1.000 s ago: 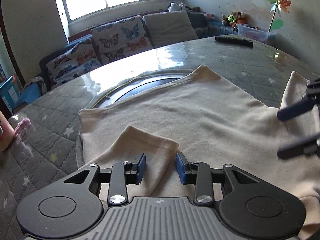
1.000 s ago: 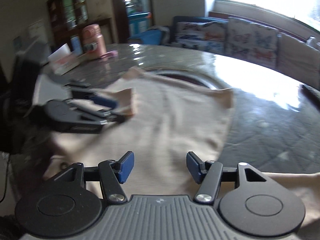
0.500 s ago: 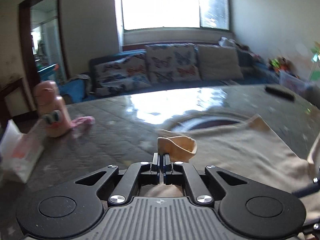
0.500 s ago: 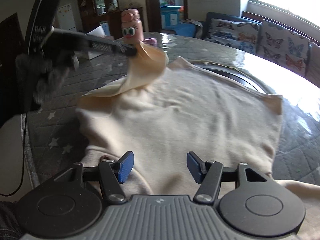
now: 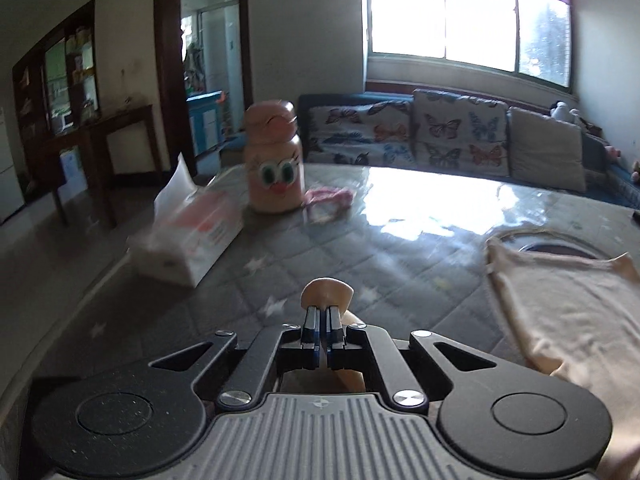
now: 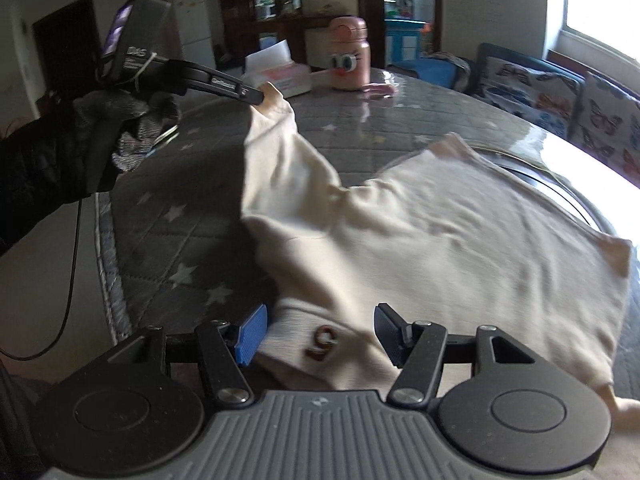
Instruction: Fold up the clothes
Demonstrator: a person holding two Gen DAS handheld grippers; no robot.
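The left tool (image 5: 321, 322) is clamped on the sleeve (image 6: 280, 140) of the cream shirt (image 6: 460, 232), lifting it off the counter (image 6: 192, 208). The right tool (image 6: 320, 334) hovers open over the collar (image 6: 320, 340).

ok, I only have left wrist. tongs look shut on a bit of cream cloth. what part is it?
Observer: A sleeve of the cream top; the left tongs hold its cuff lifted off the table.
Operator: Right tongs?
Observer: The right tongs are open, straddling the collar area by a brown "5" mark.
Operator: Rest of the top?
Observer: It lies mostly flat on the table, and only the sleeve is pulled up and out.
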